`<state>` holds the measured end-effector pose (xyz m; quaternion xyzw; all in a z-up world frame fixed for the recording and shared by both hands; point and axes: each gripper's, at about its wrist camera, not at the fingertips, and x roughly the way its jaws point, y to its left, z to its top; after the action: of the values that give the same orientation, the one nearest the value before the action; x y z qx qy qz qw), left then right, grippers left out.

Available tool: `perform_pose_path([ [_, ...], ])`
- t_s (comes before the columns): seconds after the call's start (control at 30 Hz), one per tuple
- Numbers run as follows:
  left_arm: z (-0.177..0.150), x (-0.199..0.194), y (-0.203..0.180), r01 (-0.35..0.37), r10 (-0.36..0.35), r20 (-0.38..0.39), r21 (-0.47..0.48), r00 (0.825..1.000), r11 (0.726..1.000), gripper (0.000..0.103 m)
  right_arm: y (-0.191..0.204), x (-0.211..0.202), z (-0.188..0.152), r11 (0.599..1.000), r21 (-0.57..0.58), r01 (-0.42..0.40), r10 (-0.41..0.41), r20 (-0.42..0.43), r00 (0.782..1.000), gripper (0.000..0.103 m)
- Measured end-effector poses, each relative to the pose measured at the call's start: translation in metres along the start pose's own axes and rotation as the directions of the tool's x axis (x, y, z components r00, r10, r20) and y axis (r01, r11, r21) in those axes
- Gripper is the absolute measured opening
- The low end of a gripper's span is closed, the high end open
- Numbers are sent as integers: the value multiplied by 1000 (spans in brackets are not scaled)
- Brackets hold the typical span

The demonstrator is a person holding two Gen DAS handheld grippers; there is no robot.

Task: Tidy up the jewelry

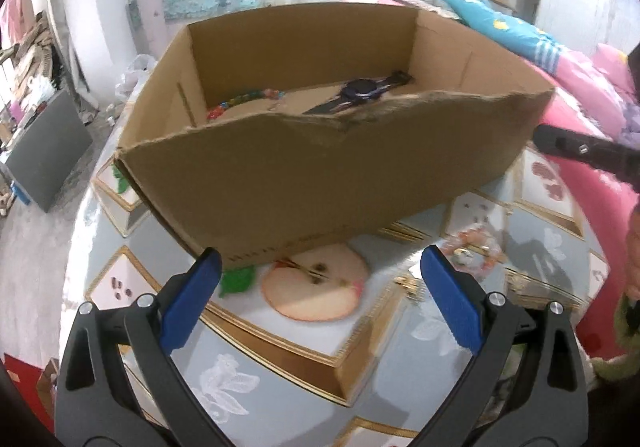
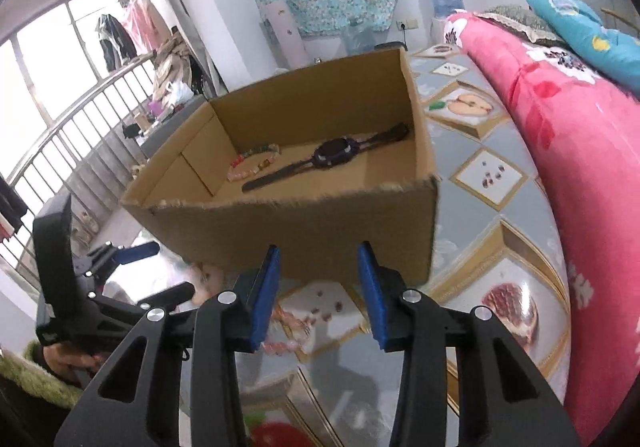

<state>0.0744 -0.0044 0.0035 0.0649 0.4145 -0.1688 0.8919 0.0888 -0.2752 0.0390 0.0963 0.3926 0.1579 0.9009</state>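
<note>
An open cardboard box (image 1: 320, 167) (image 2: 304, 223) stands on the table. Inside lie a dark wristwatch (image 1: 362, 90) (image 2: 332, 157) and a colourful bead bracelet (image 1: 244, 101) (image 2: 252, 163). A pink bead bracelet (image 1: 472, 251) (image 2: 286, 331) lies on the table in front of the box. My left gripper (image 1: 320, 275) is open and empty, near the box's front wall; it also shows in the right wrist view (image 2: 140, 271). My right gripper (image 2: 318, 271) is open and empty above the pink bracelet; part of it shows in the left wrist view (image 1: 580, 151).
The table (image 1: 540, 287) (image 2: 500, 247) has a glossy fruit-print cover. A pink quilt (image 2: 580, 167) and a blue pillow (image 2: 580, 31) lie along the right. A railing (image 2: 80, 127) and a window are at the left.
</note>
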Motion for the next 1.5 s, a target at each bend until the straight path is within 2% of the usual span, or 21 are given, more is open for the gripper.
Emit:
perform_pose_path([
  [0.07,-3,-3,-12,54,-54,10,15,998,998,96,-6,2,-9,1000,20,5,-4,-32,999,39],
  [0.13,-4,-6,-30,107,-108,16,68,994,992,86,-13,6,-15,999,47,12,-9,-58,998,39],
  [0.17,-4,-6,-40,128,-130,13,102,991,986,74,-16,8,-18,998,60,14,-10,-68,998,38],
  [0.3,-5,1,-79,198,-198,-28,257,980,946,48,-23,10,-26,995,102,8,0,-78,997,37],
  [0.33,-5,3,-88,207,-204,-39,293,978,934,46,-23,10,-27,994,106,6,2,-75,997,37],
  [0.4,-6,8,-105,219,-210,-64,364,976,905,34,-23,8,-29,994,111,2,6,-68,998,37],
  [0.43,-7,13,-112,221,-204,-85,394,975,892,33,-23,7,-30,993,115,-3,10,-63,998,37],
  [0.53,-6,26,-117,219,-182,-127,422,975,880,26,-26,5,-33,992,127,-14,22,-55,998,37],
  [0.73,0,41,-118,215,-158,-167,412,973,885,20,-38,4,-38,985,169,-40,50,-54,997,37],
  [0.9,7,48,-125,226,-159,-192,402,968,888,9,-47,4,-39,979,192,-63,74,-51,996,37],
  [1.03,9,42,-124,222,-163,-178,391,970,893,8,-50,2,-41,978,197,-74,83,-40,996,37],
  [1.2,24,17,-102,217,-189,-118,303,975,928,8,-58,-1,-42,974,213,-77,85,-26,996,37],
  [1.33,43,-8,-68,233,-227,-58,171,972,957,8,-61,-1,-42,971,225,-84,92,-22,996,37],
  [1.43,48,-21,-47,252,-250,-31,91,968,963,8,-60,-2,-41,972,218,-86,93,-23,995,37],
  [1.5,49,-25,-32,284,-284,-19,12,959,959,8,-59,-1,-41,973,215,-88,95,-23,995,37],
])
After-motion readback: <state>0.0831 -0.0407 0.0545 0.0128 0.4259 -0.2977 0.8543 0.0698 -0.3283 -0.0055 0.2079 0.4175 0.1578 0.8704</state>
